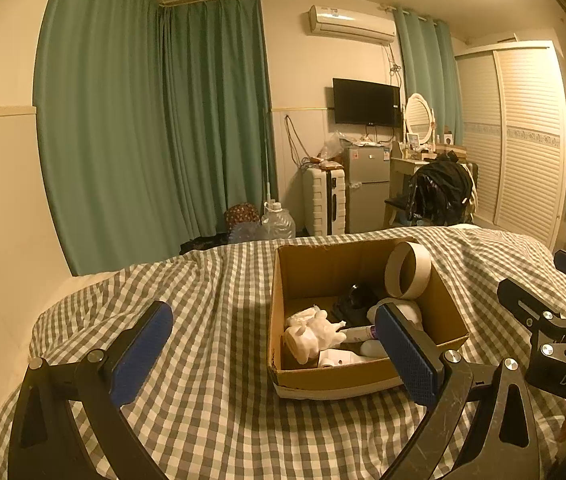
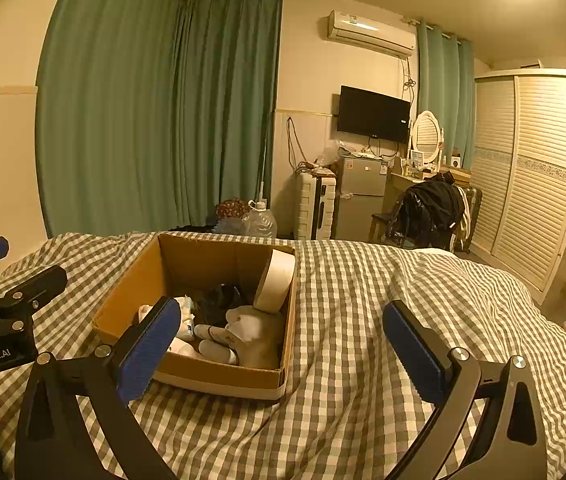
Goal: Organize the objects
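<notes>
Overhead-ish, both wrist views face a bed (image 1: pixel 211 360) with a grey-and-white checked cover, room behind it. Far left: green curtains (image 1: pixel 151 120) across the wall corner. Left gripper (image 1: pixel 275 354) hovers above the cover, jaws spread wide, nothing between the blue pads; its right pad overlaps the near right corner of the box in the left wrist view. Cardboard box (image 1: pixel 311 272) sits open on the bed, between the two grippers, a bit toward the foot end. Inside: a wide tape roll (image 1: pixel 407 269) leaning upright against the right wall, a crumpled white item (image 1: pixel 315 330) near the front left, a dark object (image 1: pixel 357 298) in the middle, a white tube (image 1: pixel 357 333) lying flat, other pale items partly hidden, cannot tell what. Right gripper (image 2: pixel 283 354) is also held above the cover, jaws wide apart and empty; its left pad overlaps the box's (image 2: pixel 191 260) near left side in the right wrist view. Past the bed: water jug (image 1: pixel 278 222) on the floor, white suitcase (image 1: pixel 324 202), small fridge (image 1: pixel 367 188), wall TV (image 1: pixel 366 102), AC unit (image 1: pixel 351 25) above, oval mirror (image 1: pixel 419 118), dark clothes on a chair (image 1: pixel 439 194). Far right: louvred wardrobe doors (image 1: pixel 523 140).
</notes>
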